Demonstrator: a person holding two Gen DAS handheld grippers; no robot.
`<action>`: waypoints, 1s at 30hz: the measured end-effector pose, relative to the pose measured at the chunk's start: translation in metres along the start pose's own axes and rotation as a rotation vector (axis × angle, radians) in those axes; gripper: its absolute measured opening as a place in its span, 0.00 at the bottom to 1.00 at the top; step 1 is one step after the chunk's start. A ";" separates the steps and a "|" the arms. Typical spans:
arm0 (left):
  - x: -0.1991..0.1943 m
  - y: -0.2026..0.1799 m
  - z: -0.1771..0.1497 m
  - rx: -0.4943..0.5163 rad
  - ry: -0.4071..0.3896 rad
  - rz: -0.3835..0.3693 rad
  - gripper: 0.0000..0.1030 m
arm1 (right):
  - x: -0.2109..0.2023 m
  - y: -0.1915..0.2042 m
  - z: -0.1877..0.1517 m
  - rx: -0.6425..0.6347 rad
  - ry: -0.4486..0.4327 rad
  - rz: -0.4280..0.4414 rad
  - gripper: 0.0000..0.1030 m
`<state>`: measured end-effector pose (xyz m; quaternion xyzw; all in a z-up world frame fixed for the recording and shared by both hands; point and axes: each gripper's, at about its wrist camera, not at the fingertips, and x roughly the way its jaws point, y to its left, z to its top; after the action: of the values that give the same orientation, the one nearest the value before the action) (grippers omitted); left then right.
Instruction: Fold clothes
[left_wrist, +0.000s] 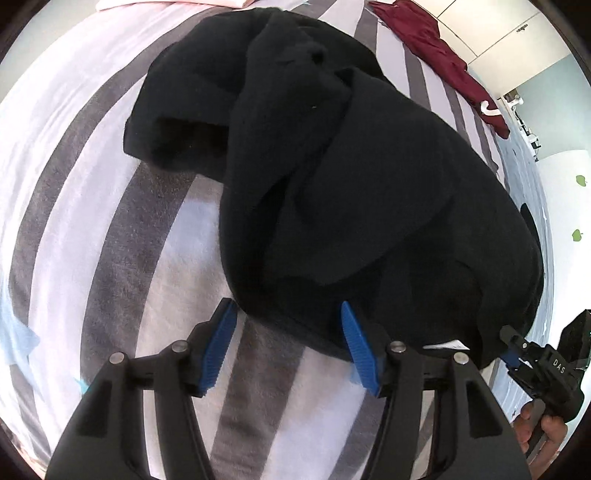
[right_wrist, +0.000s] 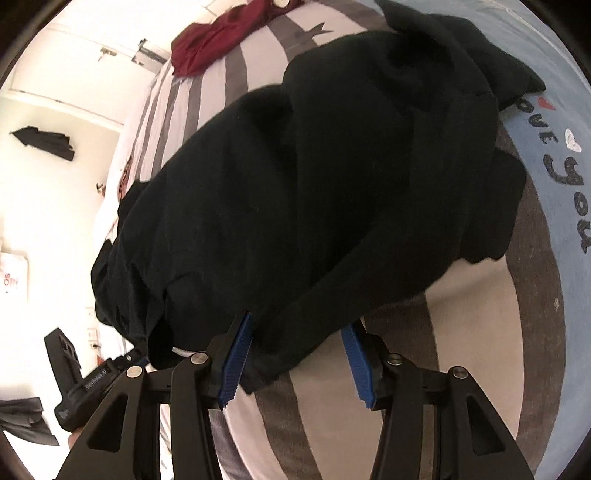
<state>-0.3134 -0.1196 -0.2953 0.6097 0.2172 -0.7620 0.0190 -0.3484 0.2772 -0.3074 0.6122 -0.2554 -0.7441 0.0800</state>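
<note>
A black garment (left_wrist: 332, 177) lies crumpled on a bed with a grey and white striped cover (left_wrist: 110, 221). My left gripper (left_wrist: 288, 314) is open, its blue pads straddling the garment's near hem without pinching it. The garment also fills the right wrist view (right_wrist: 314, 184). My right gripper (right_wrist: 299, 328) is open with the garment's near edge lying between its blue pads. In the left wrist view the right gripper (left_wrist: 513, 343) shows at the garment's right corner, by a white label (left_wrist: 447, 345).
A dark red garment (left_wrist: 436, 48) lies at the far right of the bed, also in the right wrist view (right_wrist: 218, 37). A blue cover with black lettering (right_wrist: 565, 177) lies at the right. The bed edge and floor are at the left in the right wrist view.
</note>
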 end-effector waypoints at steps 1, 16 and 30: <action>0.001 0.000 0.000 0.000 -0.007 -0.004 0.54 | -0.001 -0.001 0.001 -0.003 -0.014 -0.016 0.42; -0.130 -0.056 0.008 0.178 -0.294 -0.121 0.06 | -0.110 0.035 0.006 -0.156 -0.237 -0.051 0.03; -0.255 -0.186 0.279 0.271 -0.642 -0.218 0.05 | -0.221 0.172 0.244 -0.366 -0.559 0.002 0.03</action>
<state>-0.5596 -0.1098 0.0460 0.3099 0.1608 -0.9340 -0.0761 -0.5611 0.2941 -0.0035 0.3596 -0.1301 -0.9166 0.1165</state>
